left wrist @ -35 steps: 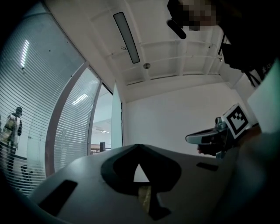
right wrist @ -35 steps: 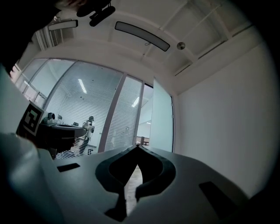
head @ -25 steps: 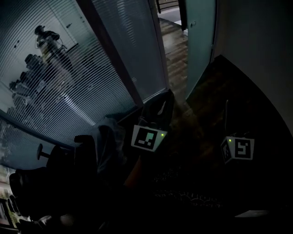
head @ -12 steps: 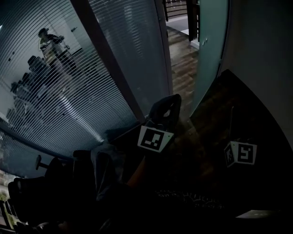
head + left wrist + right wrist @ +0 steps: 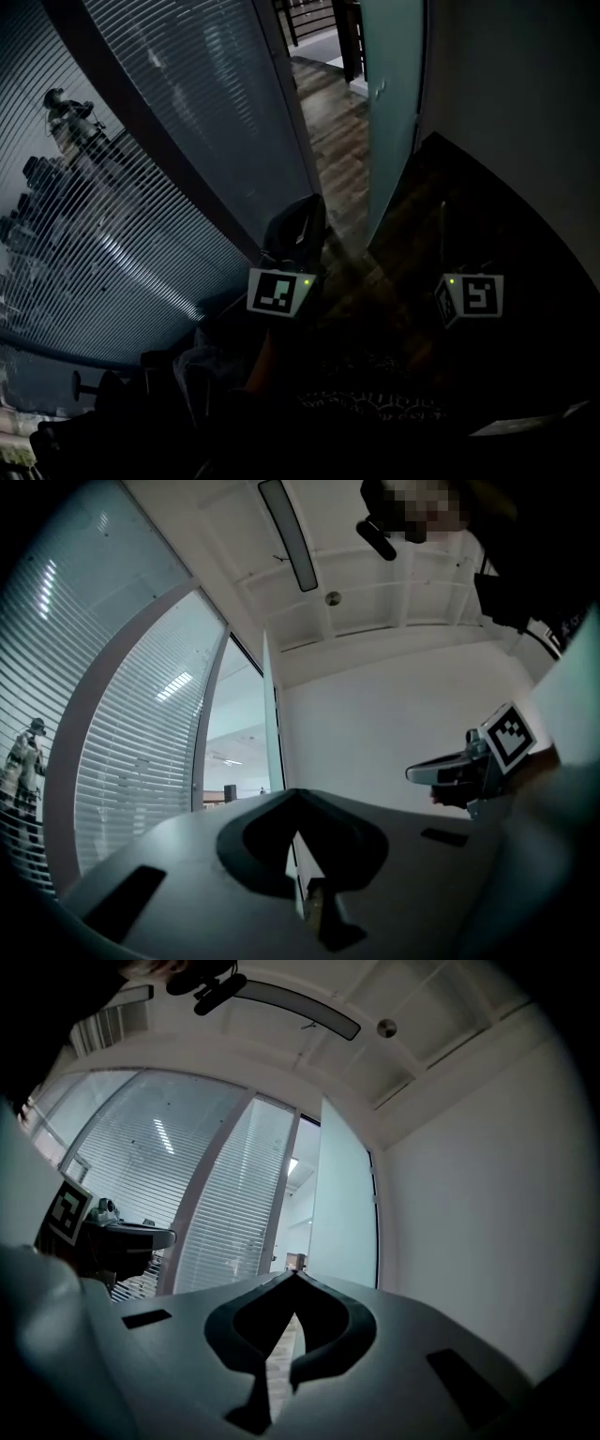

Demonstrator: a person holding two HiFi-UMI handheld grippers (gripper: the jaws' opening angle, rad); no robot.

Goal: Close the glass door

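Both grippers have moved in toward the doorway (image 5: 330, 112) over the last second, so the glass door (image 5: 395, 103) sits closer, upper middle of the head view. It's still swung open next to the white wall (image 5: 511, 103). The left gripper (image 5: 298, 794) and right gripper (image 5: 293, 1275) both have their fingers pinched together with nothing in them. Neither is touching the door yet, so I'd say it's still just the approach and the closing hasn't started.
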